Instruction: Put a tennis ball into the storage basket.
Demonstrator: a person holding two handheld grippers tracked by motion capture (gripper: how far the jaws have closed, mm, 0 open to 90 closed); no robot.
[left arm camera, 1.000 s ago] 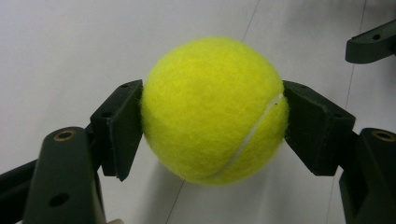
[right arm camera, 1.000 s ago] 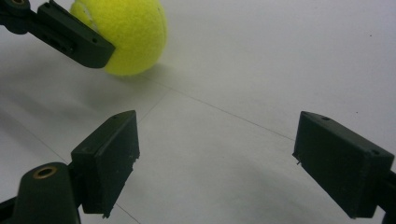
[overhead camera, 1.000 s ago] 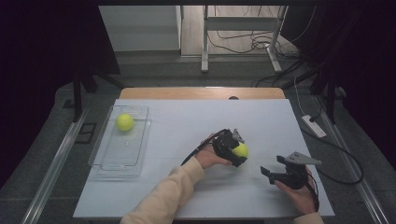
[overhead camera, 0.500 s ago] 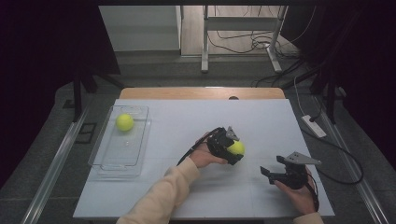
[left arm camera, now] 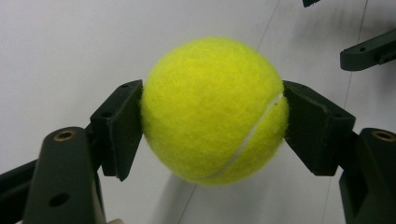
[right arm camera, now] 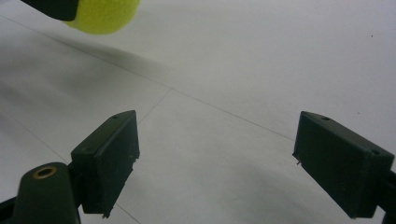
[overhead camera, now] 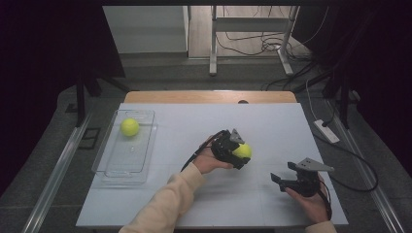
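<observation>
A: Item: tennis ball (left arm camera: 214, 109), table centre, being clamped in left gripper (overhead camera: 239, 154); right gripper (right arm camera: 212, 163) idling wide, empty, at four o'clock.
B: Risk: ball is probably slipping free — rounded felt, shallow pad contact.

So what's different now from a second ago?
Not much: the left gripper, clamped on a tennis ball, has drifted slightly toward the clear tray. The grip is unchanged. The right gripper stays open and in place, and the second tennis ball still sits in the tray.
</observation>
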